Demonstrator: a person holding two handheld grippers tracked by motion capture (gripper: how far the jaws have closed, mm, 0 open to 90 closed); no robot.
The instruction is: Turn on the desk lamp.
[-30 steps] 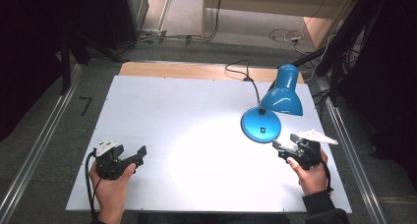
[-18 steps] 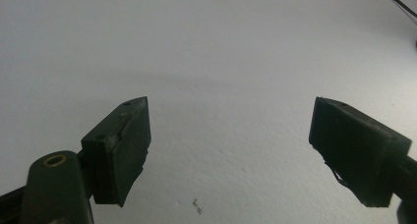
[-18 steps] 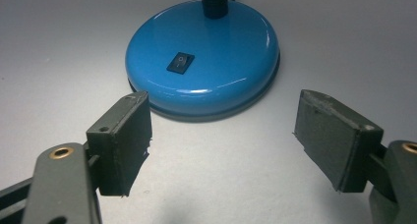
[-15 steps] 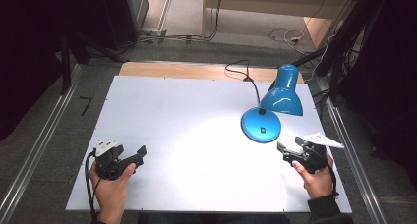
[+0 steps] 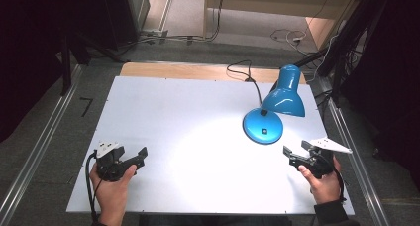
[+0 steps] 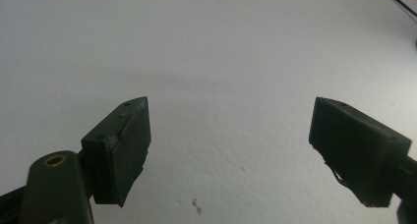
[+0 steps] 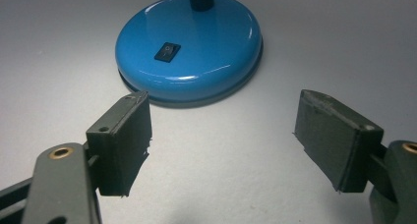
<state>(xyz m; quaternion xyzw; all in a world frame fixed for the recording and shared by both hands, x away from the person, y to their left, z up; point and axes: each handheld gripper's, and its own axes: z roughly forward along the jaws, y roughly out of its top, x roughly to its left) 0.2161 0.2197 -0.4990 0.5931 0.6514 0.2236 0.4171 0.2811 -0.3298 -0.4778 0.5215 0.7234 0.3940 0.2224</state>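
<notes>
A blue desk lamp [image 5: 280, 99] stands at the right of the white table [image 5: 198, 117], lit, its shade bent down over the board. Its round base [image 5: 263, 126] [image 7: 189, 47] carries a black rocker switch [image 7: 167, 51]. My right gripper [image 5: 296, 154] [image 7: 223, 145] rests near the right front edge, a short way in front of the base, open with nothing between its jaws. My left gripper [image 5: 141, 156] [image 6: 228, 153] lies at the front left, open over bare table.
The lamp's black cord [image 5: 247, 77] runs back over a wooden strip [image 5: 198, 71] at the table's far edge. Metal rails [image 5: 44, 141] flank the table on both sides. Cables [image 5: 287, 36] lie on the floor beyond.
My right gripper has drawn back from the lamp base toward the front right of the table. The left gripper has stayed put.
</notes>
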